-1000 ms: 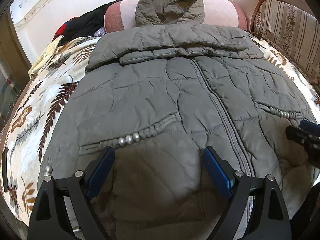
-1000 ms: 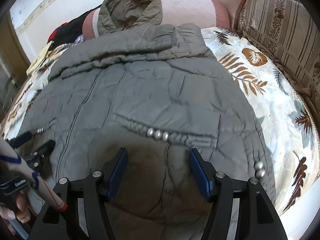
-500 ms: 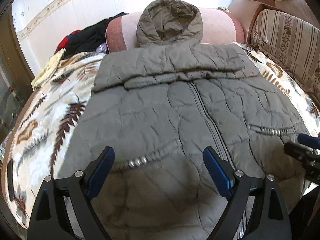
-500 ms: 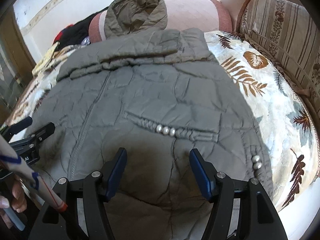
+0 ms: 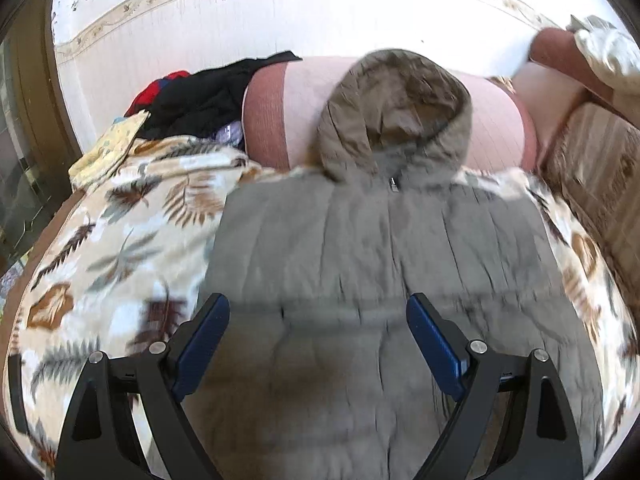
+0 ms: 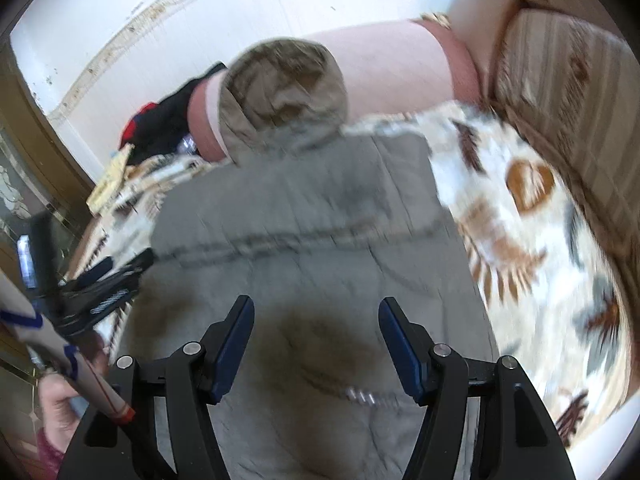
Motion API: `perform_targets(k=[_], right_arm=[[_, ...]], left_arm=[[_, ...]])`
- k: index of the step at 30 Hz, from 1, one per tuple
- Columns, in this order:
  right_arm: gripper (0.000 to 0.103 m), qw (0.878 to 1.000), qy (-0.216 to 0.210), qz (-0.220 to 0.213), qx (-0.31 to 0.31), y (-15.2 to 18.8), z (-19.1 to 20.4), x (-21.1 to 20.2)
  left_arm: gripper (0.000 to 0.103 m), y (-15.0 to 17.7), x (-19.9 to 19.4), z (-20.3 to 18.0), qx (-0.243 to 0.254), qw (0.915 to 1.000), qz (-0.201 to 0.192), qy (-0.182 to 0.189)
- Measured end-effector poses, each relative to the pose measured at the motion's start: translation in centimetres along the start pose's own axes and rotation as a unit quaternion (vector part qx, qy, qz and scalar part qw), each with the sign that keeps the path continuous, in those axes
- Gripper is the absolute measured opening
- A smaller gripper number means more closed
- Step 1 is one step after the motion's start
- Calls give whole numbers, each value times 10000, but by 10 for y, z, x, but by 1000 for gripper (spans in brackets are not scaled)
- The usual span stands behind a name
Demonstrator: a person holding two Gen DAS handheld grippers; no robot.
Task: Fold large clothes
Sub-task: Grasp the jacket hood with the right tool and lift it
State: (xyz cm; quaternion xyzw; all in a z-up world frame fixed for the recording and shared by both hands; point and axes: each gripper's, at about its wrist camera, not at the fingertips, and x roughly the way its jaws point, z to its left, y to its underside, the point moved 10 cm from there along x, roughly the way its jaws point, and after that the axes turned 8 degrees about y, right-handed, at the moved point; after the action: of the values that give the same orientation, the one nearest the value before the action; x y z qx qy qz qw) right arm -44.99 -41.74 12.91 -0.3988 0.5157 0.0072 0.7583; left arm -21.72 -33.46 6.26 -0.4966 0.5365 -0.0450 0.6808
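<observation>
A large grey-green quilted jacket lies flat on a leaf-patterned blanket, sleeves folded across its chest, hood resting on a pink bolster. My left gripper hangs open above the jacket's lower half, nothing between its blue pads. In the right wrist view the same jacket fills the middle, blurred. My right gripper is open above it, also holding nothing. The left gripper shows at the left edge there, held by a person's hand.
A pile of black and red clothes lies behind the blanket at the far left. A striped sofa back runs along the right side. A white wall stands behind the bolster.
Both grippers have risen and pulled back from the jacket, so it looks smaller and the wall shows. Their jaws kept the same width. The jacket has not moved.
</observation>
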Motion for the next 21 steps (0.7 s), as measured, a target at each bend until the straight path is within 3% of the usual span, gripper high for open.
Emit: perform_targets(k=[3, 6, 9, 17, 21], right_arm=[[69, 9999, -28, 13, -136, -33, 18, 6], [69, 9992, 163, -16, -377, -65, 30, 20], [69, 9982, 266, -65, -528, -105, 40, 40], [69, 9953, 697, -358, -575, -233, 38, 102], [69, 9951, 793, -444, -385, -284, 27, 135]], left_arm=[[90, -9, 32, 13, 81, 9999, 29, -131], [90, 5, 68, 37, 119, 9981, 361, -478], [90, 19, 88, 51, 2, 9974, 563, -442], [90, 3, 75, 35, 342, 9990, -11, -286], [90, -5, 76, 37, 419, 9988, -77, -261]])
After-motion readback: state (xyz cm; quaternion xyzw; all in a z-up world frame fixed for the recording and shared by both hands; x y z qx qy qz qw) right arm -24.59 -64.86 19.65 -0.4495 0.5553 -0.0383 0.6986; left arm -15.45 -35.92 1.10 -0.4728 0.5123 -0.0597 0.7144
